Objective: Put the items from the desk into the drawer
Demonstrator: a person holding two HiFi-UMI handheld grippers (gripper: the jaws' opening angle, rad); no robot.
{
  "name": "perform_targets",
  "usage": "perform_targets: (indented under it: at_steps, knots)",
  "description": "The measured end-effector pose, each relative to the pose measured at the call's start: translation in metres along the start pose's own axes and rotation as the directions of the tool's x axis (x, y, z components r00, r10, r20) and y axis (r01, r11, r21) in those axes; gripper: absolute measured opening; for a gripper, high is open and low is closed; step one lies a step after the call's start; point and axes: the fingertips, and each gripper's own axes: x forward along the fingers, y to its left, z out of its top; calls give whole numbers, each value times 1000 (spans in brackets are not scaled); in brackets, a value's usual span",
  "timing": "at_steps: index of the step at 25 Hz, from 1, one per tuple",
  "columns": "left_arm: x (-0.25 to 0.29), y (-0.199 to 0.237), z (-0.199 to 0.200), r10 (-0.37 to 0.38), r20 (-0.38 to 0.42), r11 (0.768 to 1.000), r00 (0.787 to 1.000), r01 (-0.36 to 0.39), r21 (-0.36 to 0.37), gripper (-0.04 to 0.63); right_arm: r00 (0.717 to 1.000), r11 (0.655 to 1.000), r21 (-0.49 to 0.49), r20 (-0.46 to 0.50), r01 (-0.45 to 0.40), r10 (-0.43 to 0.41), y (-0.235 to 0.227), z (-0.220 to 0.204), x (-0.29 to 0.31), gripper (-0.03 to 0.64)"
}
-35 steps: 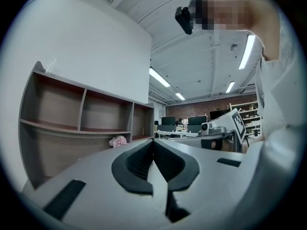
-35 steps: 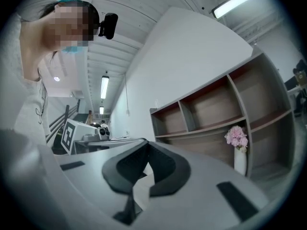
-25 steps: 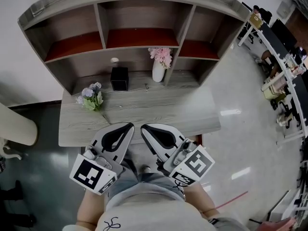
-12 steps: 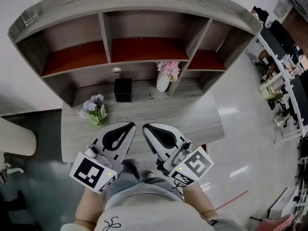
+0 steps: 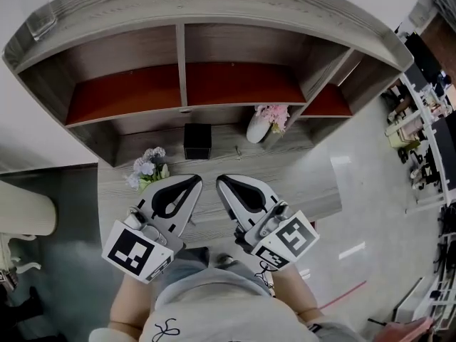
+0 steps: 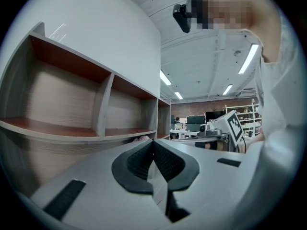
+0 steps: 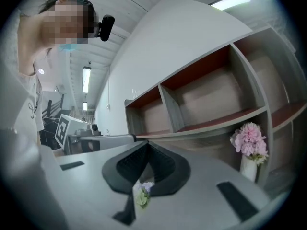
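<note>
- The left gripper (image 5: 194, 183) and the right gripper (image 5: 223, 182) are hovering side by side over the near edge of the worktop (image 5: 303, 180), both pointing toward the shelf unit (image 5: 182, 63) at the back.
- The left gripper's fingers are meeting at the tips and gripping nothing.
- The right gripper's fingers are also pressing together at the tips, with nothing held between them.
- A small bunch of pale flowers (image 5: 147, 170) is lying on the worktop, just ahead of the left gripper and to its left.
- A black box (image 5: 197, 141) is sitting further back, under the lowest shelf.
- A white vase of pink flowers (image 5: 258, 128) is standing to the right of the box, beside a shelf upright, well apart from both grippers.
</note>
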Motion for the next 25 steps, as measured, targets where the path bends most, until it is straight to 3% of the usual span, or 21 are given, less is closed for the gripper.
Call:
perform_targets:
  at_steps: [9, 15, 25]
  knots:
    - [-4, 52, -5, -3, -13, 1000, 1000, 2, -14, 9, 999, 1000, 5, -41, 8, -7, -8, -15, 54, 8]
    - [-8, 81, -9, -9, -22, 1000, 1000, 8, -25, 9, 990, 999, -46, -141, 10, -16, -27, -41, 85, 9]
    - [-18, 109, -21, -10, -57, 998, 998, 7, -63, 9, 927, 986, -156, -374, -49, -13, -61, -95, 122, 46]
